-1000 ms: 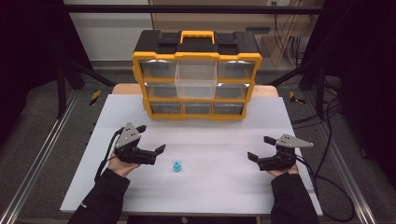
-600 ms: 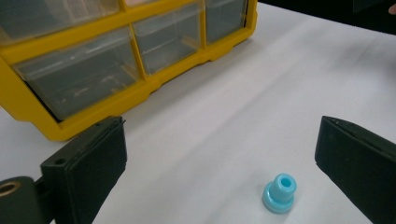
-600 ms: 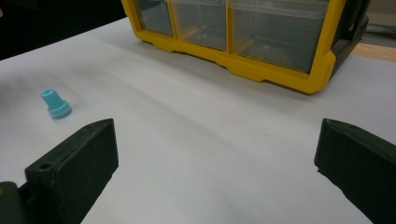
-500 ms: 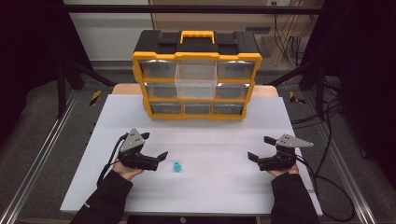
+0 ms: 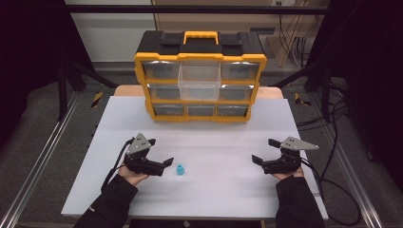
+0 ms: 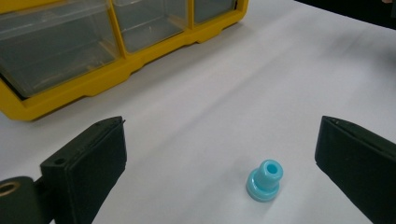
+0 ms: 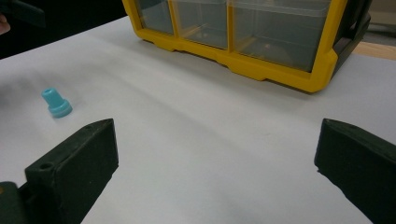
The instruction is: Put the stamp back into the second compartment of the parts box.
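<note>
Landmark: yellow drawer cabinet (image 5: 200, 76), standing at the far edge of the white counter (image 5: 214, 190), its clear drawers facing the person.
Blue piece: small blue flanged bushing (image 5: 180, 169), out in front of the cabinet's left half, well apart from it, alone on the counter.
Axis: upright; wide flange down on the counter, narrow neck and open bore up, so its long axis runs vertical (image 6: 265, 181).
Left tongs: (image 5: 164, 164) spread wide, empty, just beside the bushing, on the side away from the cabinet's middle; in the left gripper view the piece sits between the two jaws, nearer the right one.
Right tongs: (image 5: 262, 160) spread, empty, in front of the cabinet's right end, well apart from the bushing.
Step, as I judge it: the left tongs lining up to pick the bushing.
Doing it well: centre the neck between the jaws, come in low and level, close on the neck just above the flange; an off-centre close would likely tip or skid so light a piece.
</note>
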Available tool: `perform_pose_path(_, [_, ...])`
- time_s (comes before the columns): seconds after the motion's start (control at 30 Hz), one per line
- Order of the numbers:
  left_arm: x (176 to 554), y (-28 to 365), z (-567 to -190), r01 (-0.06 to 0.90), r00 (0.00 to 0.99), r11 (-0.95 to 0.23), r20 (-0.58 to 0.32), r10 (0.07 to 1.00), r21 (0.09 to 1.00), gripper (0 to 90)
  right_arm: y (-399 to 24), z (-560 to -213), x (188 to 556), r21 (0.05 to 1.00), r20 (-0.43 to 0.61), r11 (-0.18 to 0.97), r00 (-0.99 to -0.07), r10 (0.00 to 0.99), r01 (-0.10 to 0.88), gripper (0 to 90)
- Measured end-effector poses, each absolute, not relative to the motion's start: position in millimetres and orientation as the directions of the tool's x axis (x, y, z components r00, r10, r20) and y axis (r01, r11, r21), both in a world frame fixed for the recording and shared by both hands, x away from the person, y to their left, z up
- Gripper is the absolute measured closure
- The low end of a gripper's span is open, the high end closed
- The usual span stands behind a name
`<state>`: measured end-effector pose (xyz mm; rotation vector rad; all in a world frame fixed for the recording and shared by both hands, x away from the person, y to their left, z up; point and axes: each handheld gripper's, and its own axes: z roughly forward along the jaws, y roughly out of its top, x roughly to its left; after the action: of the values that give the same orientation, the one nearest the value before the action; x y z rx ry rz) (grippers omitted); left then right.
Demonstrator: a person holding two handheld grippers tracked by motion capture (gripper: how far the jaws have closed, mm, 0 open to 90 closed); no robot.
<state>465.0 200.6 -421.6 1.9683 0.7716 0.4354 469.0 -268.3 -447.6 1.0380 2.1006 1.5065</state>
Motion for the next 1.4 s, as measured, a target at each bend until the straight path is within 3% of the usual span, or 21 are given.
perform_pose_path(1.0, [466,175,-447,0.404,0.768,-0.442,-0.035,0.639,0.801,2.2,-268,-448,469,0.920,0.126,0.167,-0.672,0.730,0.354,0.3])
perform_pose_path(1.4, [467,168,-456,0.443,0.773,-0.466,-0.063,0.632,0.766,8.1,-268,-448,469,0.919,0.125,0.170,-0.673,0.729,0.355,0.2])
